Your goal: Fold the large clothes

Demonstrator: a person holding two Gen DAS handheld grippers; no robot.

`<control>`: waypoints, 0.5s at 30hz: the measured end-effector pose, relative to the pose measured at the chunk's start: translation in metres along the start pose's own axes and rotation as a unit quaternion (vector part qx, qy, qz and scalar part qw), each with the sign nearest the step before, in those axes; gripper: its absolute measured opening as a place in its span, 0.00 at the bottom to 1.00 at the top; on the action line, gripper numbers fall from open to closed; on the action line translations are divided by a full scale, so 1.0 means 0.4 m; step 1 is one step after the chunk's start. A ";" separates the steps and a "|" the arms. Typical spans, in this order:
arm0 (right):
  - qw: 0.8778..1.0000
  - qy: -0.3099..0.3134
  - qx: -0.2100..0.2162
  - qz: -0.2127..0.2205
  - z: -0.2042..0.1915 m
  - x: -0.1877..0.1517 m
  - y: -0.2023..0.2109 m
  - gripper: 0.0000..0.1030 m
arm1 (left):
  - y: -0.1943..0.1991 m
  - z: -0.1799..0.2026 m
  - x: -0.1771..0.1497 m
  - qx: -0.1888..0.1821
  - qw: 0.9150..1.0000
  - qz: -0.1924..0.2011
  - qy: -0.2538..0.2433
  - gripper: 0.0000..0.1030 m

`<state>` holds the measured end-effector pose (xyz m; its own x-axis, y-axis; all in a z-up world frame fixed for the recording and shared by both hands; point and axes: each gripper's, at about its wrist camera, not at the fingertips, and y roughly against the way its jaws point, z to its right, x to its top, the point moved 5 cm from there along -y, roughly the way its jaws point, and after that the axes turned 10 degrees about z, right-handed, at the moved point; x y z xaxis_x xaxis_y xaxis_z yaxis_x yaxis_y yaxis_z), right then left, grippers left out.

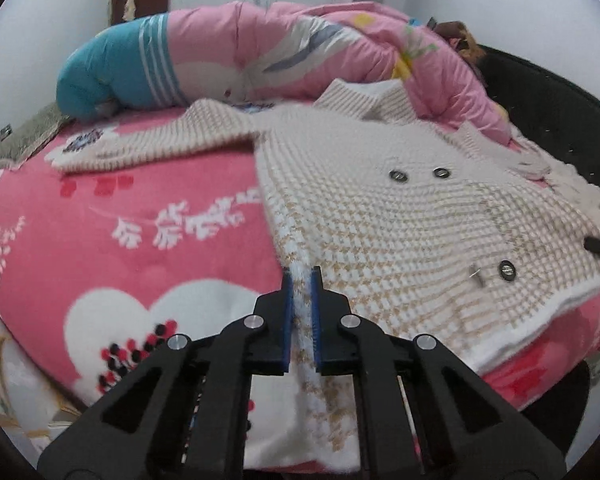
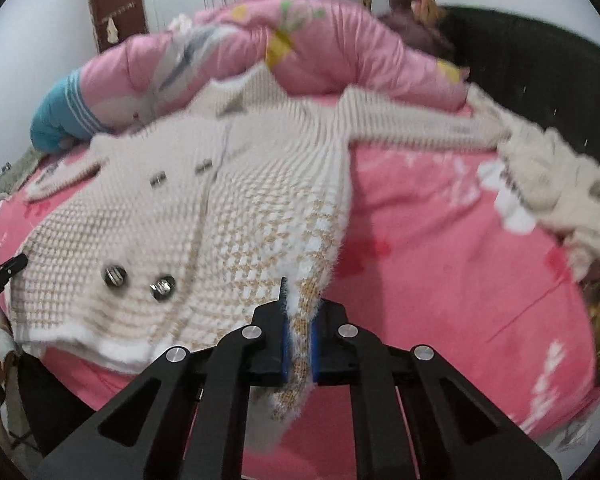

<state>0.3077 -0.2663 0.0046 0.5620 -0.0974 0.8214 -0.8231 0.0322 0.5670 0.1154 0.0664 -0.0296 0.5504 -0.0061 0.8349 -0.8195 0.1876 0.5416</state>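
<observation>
A cream and tan houndstooth knit coat (image 1: 400,208) with dark buttons lies face up on a pink bed. My left gripper (image 1: 303,280) is shut on the coat's lower left hem corner, with the fabric pinched between its blue pads. In the right wrist view the same coat (image 2: 204,216) spreads to the left, and my right gripper (image 2: 300,292) is shut on its lower right hem corner, which is raised off the bed. The tip of the other gripper (image 2: 4,270) shows at the left edge. Both sleeves lie spread outward.
A rolled pink and blue quilt (image 1: 236,60) lies along the far side of the pink blanket (image 1: 120,240). A dark headboard (image 2: 540,92) curves at the right. A cream fluffy garment (image 2: 560,184) is heaped on the right part of the bed. A brown door (image 2: 116,4) stands behind.
</observation>
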 end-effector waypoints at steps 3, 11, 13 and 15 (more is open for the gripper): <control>1.000 0.006 0.002 0.009 0.015 0.018 0.042 0.07 | 0.044 0.007 0.010 -0.009 1.000 0.001 -0.014 0.07; 0.999 0.016 0.013 -0.025 0.040 -0.065 0.206 0.07 | 0.217 0.007 -0.067 -0.031 0.998 -0.044 -0.022 0.07; 0.999 0.006 0.012 -0.050 0.048 -0.119 0.239 0.07 | 0.253 0.005 -0.108 -0.030 0.997 -0.062 -0.018 0.07; 0.997 -0.010 0.010 -0.075 0.060 -0.171 0.239 0.07 | 0.257 -0.004 -0.152 -0.029 0.996 -0.084 -0.001 0.07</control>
<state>0.1887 -0.2803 0.0012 0.6772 -0.1185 0.7262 -0.7317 -0.0042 0.6816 -0.0021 0.0877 -0.0247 0.6787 -0.0450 0.7331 -0.7051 0.2395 0.6675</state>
